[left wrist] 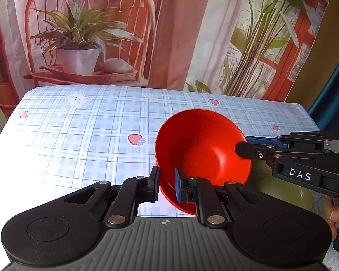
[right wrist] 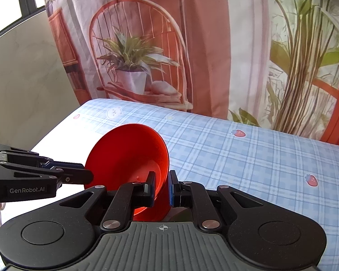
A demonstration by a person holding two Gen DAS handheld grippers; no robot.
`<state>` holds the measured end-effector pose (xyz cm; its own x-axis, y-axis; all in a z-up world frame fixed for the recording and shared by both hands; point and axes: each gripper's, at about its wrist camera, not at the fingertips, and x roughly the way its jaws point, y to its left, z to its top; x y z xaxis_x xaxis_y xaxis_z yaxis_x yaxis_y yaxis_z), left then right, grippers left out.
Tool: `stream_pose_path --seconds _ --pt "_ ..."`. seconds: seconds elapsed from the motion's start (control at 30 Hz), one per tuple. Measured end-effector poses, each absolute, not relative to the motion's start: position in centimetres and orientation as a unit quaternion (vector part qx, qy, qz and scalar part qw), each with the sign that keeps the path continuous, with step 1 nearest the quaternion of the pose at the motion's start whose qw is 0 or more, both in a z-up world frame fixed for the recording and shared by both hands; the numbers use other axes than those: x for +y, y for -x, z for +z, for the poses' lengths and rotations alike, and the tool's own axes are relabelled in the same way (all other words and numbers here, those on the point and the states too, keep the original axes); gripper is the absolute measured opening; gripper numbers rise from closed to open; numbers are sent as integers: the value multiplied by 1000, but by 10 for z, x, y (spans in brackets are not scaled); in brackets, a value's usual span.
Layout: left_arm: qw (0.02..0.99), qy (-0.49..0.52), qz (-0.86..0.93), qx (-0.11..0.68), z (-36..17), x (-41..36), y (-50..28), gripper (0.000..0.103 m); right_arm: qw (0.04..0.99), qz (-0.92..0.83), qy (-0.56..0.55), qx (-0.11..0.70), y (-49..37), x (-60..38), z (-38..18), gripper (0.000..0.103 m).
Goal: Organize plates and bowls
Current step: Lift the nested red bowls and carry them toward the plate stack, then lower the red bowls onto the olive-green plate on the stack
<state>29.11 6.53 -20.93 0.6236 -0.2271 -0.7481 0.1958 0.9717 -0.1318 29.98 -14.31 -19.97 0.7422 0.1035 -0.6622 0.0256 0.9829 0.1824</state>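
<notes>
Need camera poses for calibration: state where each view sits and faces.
Left wrist: sits on the left gripper, looks forward across the table at the red bowl; right gripper enters from the right.
Right wrist: sits on the right gripper, faces the same bowl; left gripper enters from the left.
Shared: bowl, table, both grippers.

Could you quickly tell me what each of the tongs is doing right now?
Left tongs: shut on the red bowl rim.
Right tongs: shut on the same bowl's opposite rim.
</notes>
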Motion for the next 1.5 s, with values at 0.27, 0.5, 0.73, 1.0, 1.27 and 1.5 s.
stream_pose_path --seconds 0.27,0.5,0.73,1.0,1.27,1.5 --pt "897 23 -119 426 -215 67 -286 15 924 25 -87 372 -297 -139 -207 11" --pt "894 27 -120 431 -221 66 -285 15 920 23 -84 383 -297 -138 -214 11" --pt "892 38 -118 435 -225 67 -286 16 917 27 -79 389 -298 -137 -218 14" --pt "888 48 -118 441 -233 68 -290 17 915 24 -77 395 -306 -136 -224 19" --pt "885 59 -124 444 -240 72 -296 20 913 24 -76 400 -316 -135 -231 22" --pt "883 85 -129 443 -247 76 -296 21 911 28 -77 404 -320 -134 -237 21"
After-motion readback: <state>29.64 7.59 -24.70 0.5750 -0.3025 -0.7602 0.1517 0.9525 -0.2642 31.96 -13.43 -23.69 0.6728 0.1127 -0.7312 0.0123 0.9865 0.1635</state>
